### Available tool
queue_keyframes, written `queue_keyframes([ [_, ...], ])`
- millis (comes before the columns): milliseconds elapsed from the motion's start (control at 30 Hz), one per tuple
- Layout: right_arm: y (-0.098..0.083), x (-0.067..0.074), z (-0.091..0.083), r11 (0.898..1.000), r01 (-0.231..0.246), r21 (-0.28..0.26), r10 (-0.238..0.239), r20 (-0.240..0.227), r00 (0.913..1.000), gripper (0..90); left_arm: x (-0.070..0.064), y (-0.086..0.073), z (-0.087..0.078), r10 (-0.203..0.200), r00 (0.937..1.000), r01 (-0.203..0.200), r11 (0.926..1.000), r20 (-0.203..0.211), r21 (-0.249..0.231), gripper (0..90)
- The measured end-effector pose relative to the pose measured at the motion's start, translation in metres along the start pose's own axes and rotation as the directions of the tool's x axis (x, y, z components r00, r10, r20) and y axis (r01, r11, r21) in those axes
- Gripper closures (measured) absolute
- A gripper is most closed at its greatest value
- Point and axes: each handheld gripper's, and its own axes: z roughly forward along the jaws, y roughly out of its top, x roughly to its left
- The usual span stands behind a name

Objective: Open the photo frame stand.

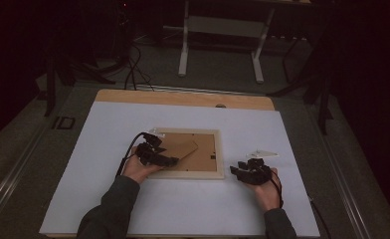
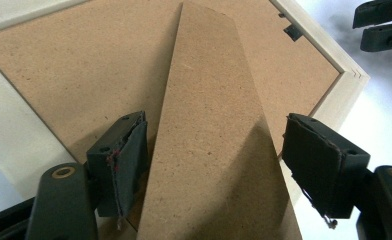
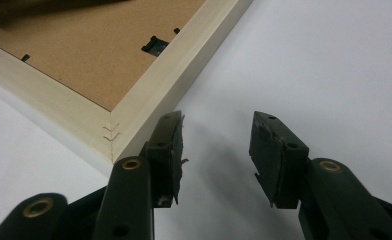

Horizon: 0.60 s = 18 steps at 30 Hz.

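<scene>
A picture frame (image 1: 189,154) lies face down near the middle of the white bench (image 1: 108,209), its brown backing board (image 2: 84,70) turned upward so the rear fittings can be worked. From the board rises the fold-out easel stand (image 2: 214,145), a long tapered fibreboard strip, angled off the backing rather than lying flat.

The left claw (image 2: 214,165) sits over the frame's near-left part with its jaws spread wide to either side of the stand; its pads (image 2: 131,160) stand clear of the strip's edges, so nothing is gripped. The placement suggests the stand is either being let go or lined up for a pinch.

The right claw (image 3: 216,155) rests on the bench just off the frame's near-right corner (image 3: 111,131), jaws apart and empty. Its left pad (image 3: 171,150) sits just beside the pale wood; whether it touches cannot be told. It is probably there to stop the frame sliding. A small black turn clip (image 3: 154,46) shows on the backing near that side.
</scene>
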Motion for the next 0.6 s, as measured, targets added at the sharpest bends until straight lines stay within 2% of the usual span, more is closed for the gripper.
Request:
queue_keyframes([
  [200,0.0002,0.0003,0.0004,1.0,0.001,0.0,-0.001,-0.002,1.0,55.4,-0.0006,-0.0006,0.0031,0.012,0.9999,-0.012,0.9994,0.002,0.032,33.1],
  [367,0.0,0.0003,0.0007,1.0,0.001,0.003,-0.001,-0.003,1.0,55.4,0.0013,-0.0007,0.0037,0.002,1.0,-0.002,0.9996,0.005,0.027,35.0],
  [600,0.0,0.0003,0.0011,1.0,0.002,0.005,-0.002,-0.006,1.0,55.2,-0.0011,-0.0008,0.0035,0.032,0.9995,-0.032,0.9991,-0.002,0.028,38.5],
])
